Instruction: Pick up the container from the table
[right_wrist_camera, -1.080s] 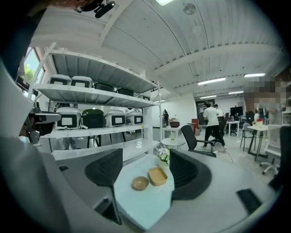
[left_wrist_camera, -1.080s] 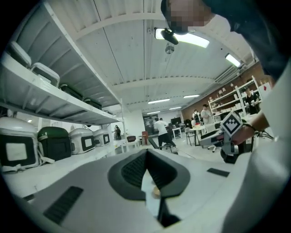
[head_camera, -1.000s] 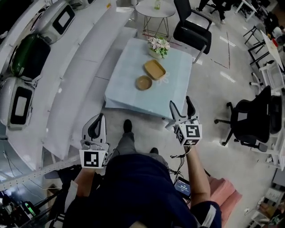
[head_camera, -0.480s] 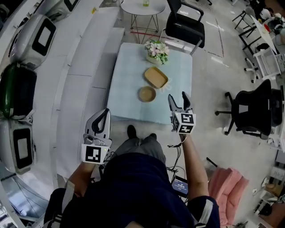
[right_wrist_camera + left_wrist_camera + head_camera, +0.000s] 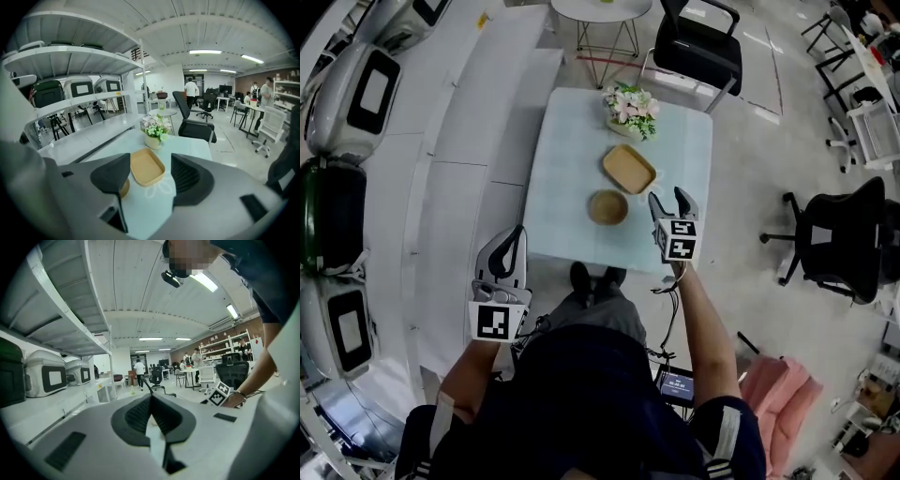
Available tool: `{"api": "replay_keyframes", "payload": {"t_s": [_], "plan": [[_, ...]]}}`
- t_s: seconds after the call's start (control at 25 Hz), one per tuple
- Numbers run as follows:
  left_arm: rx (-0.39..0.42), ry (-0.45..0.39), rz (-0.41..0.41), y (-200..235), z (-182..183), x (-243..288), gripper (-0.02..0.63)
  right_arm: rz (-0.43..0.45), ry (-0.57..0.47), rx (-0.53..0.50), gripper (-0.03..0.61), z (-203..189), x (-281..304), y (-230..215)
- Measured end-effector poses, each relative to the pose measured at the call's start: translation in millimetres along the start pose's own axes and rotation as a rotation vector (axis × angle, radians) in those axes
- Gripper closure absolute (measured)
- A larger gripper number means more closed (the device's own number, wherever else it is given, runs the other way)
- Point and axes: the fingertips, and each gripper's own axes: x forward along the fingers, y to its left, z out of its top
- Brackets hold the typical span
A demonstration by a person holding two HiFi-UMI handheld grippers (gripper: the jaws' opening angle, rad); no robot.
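The container (image 5: 628, 169) lies mid-counter (image 5: 562, 159), a bowl (image 5: 607, 207) just beside it and flowers (image 5: 630, 105) behind. The right tongs (image 5: 670, 195) hover near it, released and empty, their jaws just narrowing slightly. The left tongs (image 5: 516, 236), clenched on nothing, hang off the counter's near corner.

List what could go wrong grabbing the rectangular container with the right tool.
The right tool, nothing between its jaws, has just been closing and may arrive too narrow for the rectangular container. The round bowl lies close beside it and might get bumped or grabbed. A pushed container could slide into the flower pot behind.
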Motion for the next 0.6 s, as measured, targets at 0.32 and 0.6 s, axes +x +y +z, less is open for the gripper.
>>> {"api": "replay_keyframes", "payload": {"t_s": [0.32, 0.6], "plan": [[-0.044, 0.069, 0.036, 1, -10, 24, 0.611, 0.003, 0.104, 0.014, 0.333, -30, 58, -26], [-0.029, 0.120, 0.053, 8, -21, 34, 0.611, 0.026, 0.185, 0.025, 0.339, -53, 99, -35]]}}
